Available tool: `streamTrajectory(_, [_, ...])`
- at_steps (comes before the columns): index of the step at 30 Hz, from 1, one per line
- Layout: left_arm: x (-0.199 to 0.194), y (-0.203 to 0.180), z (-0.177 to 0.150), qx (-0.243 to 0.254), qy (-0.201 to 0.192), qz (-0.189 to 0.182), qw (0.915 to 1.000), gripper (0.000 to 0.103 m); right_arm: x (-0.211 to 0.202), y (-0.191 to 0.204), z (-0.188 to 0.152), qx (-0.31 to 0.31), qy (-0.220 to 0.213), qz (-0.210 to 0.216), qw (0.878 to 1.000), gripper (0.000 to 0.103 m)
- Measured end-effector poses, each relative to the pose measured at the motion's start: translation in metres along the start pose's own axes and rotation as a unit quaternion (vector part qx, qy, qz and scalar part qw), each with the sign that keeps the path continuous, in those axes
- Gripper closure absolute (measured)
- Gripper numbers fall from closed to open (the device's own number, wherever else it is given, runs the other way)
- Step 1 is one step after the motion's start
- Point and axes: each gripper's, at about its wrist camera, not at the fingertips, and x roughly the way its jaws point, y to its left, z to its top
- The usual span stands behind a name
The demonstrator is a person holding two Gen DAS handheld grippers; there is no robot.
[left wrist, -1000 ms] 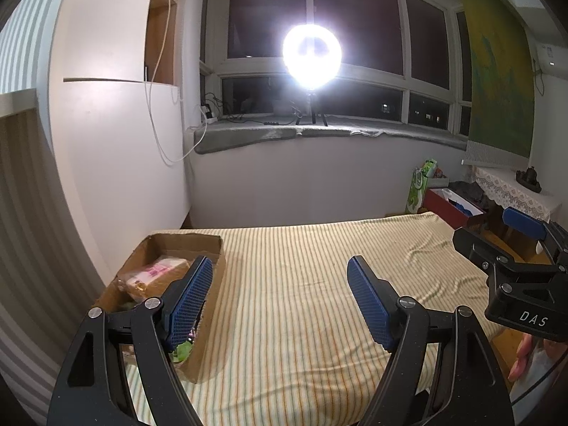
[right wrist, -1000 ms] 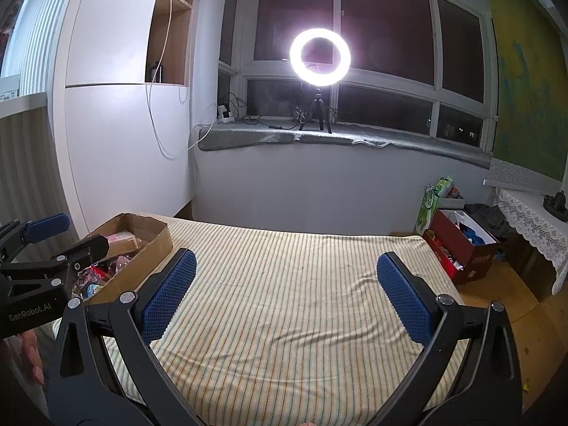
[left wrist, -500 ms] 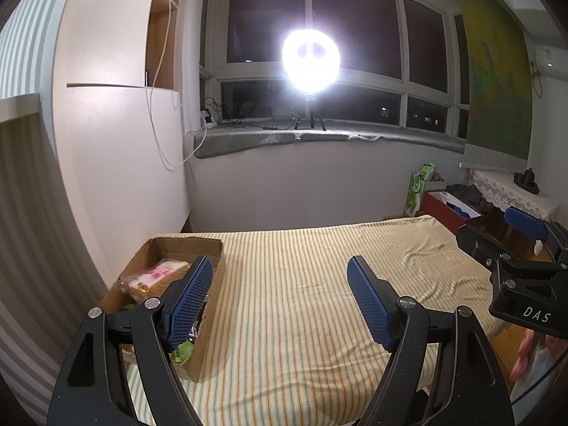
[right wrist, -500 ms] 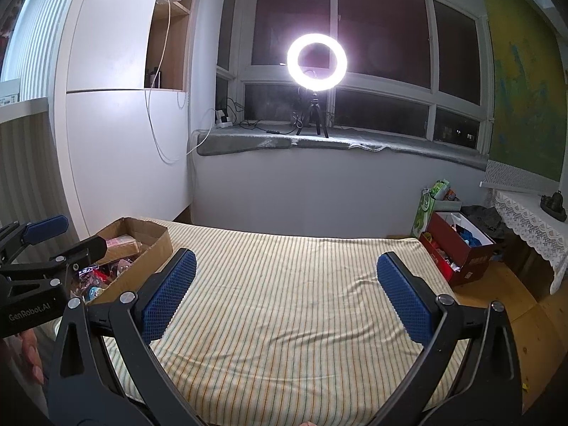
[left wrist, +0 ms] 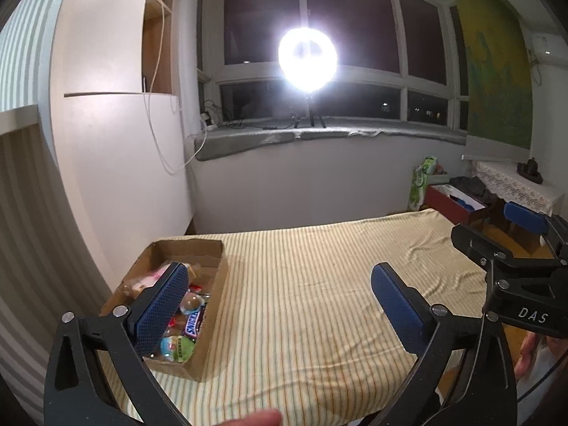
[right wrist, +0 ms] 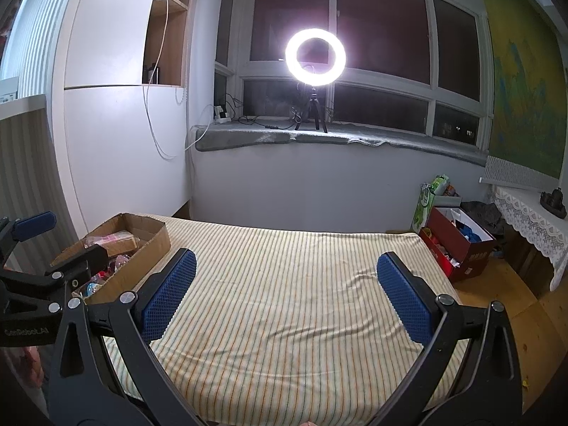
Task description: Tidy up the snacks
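A brown cardboard box (left wrist: 212, 285) sits at the left side of a striped cloth-covered table (left wrist: 312, 284). It holds several snack packets, among them a Snickers bar (left wrist: 193, 323) and a round green-lidded cup (left wrist: 177, 344). My left gripper (left wrist: 280, 305) is open and empty, its left finger over the box. My right gripper (right wrist: 285, 293) is open and empty above the bare cloth (right wrist: 284, 284). The box (right wrist: 149, 248) shows at the left in the right wrist view, with a pink packet (right wrist: 110, 239) inside.
A white cabinet (right wrist: 120, 149) stands behind the box. A bright ring light (right wrist: 315, 56) on a tripod sits on the windowsill. A red box (right wrist: 458, 245) of items and a green bag (right wrist: 427, 206) stand on the floor at right, next to a lace-covered side table (right wrist: 529, 209).
Both grippers have tilted down and drawn back a little, so more of the box's contents show under the left gripper. Both stay open.
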Motion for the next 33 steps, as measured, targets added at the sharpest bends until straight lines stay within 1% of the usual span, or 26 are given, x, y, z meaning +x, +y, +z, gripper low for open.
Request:
streamTrajectory(5, [0.003,0.0007,-0.0001,-0.002,0.008,-0.002,1.0,0.001,0.0015,0.0003,-0.0013,0.002,0.002,-0.002,1.0,0.0])
streamTrajectory(33, [0.0089,0.0052,-0.0016,-0.005,0.018,-0.012,0.9998,0.001,0.0036,0.001,-0.0059,0.002,0.006,-0.006,1.0,0.0])
